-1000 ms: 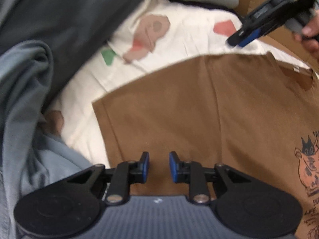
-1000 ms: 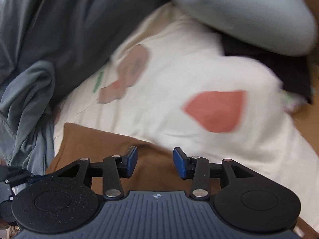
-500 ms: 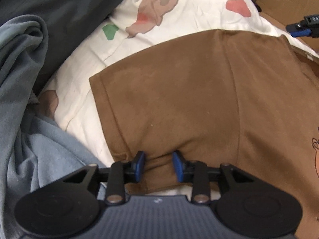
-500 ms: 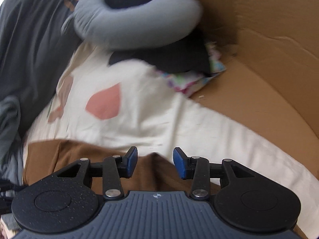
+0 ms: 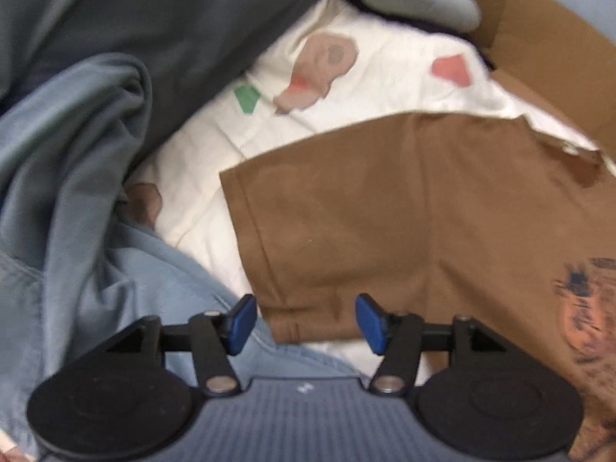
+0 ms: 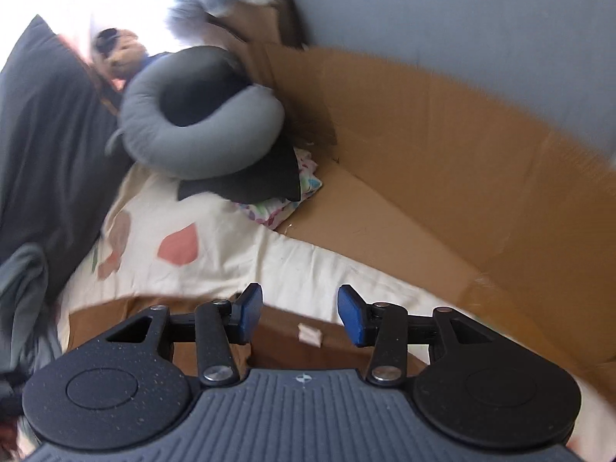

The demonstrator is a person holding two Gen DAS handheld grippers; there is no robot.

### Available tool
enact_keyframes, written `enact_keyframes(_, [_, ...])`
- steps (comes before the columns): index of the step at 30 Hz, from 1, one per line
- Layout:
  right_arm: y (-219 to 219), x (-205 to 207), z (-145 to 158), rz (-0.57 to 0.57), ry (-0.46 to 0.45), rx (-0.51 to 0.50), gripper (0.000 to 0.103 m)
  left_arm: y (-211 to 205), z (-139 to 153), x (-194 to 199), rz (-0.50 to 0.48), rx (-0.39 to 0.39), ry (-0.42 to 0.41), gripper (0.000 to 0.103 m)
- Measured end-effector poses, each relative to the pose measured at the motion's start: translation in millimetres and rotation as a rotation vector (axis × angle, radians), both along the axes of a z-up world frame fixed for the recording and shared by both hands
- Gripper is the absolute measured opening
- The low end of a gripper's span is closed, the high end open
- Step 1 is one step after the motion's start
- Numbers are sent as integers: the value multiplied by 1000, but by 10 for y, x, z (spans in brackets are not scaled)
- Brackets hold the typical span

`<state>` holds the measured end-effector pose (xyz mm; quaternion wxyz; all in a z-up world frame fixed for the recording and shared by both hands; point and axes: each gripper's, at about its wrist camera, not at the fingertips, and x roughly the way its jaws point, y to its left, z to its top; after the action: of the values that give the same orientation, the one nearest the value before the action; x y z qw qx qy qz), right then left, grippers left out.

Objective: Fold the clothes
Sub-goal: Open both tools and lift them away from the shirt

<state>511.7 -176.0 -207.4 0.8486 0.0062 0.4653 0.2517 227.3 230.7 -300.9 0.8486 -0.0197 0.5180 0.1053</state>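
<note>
Brown cotton fills the 3 o'clock half of the left wrist view: a brown T-shirt [image 5: 404, 208] lies flat on a cream bedsheet [image 5: 385, 57] printed with pink, green and tan patches. Its sleeve hem reaches toward 6 o'clock, and a blurred orange and black print [image 5: 585, 308] shows at 4 o'clock. The left gripper [image 5: 306, 323] hangs just over that sleeve hem with its fingers spread wide and released, nothing between them. A light blue garment [image 5: 115, 269] bunches at 8 o'clock beside a dark grey blanket [image 5: 173, 11] at 11 o'clock.

In the right wrist view the right gripper [image 6: 300, 313] sits above the shirt's collar edge, where a small white neck label [image 6: 309, 334] shows between its blue pads; these fingers are likewise released and empty. A grey neck pillow [image 6: 200, 123] rests at 11 o'clock, and a cardboard box wall [image 6: 442, 146] rises at 2 o'clock.
</note>
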Motion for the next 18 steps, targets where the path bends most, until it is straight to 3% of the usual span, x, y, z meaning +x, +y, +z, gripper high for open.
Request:
enact_keyframes(6, [-366,-510,926,-43,-41,-12,51,-31,617,-235,-10,-3,-54,77])
enact_keyframes(11, [-666,-952,1688,-48,-47,-37,65,-42,1101,-357,-19,-16,-90,86])
enact_keyframes(16, [-974,-1482,2293,-65,-71,-26,68,-84,1597,-530,-2,-68,-130,88])
enact_keyframes(18, [-1129,-1654,2476,-89,-91,4,69,-100,1795,-599,5,-89,-146,94])
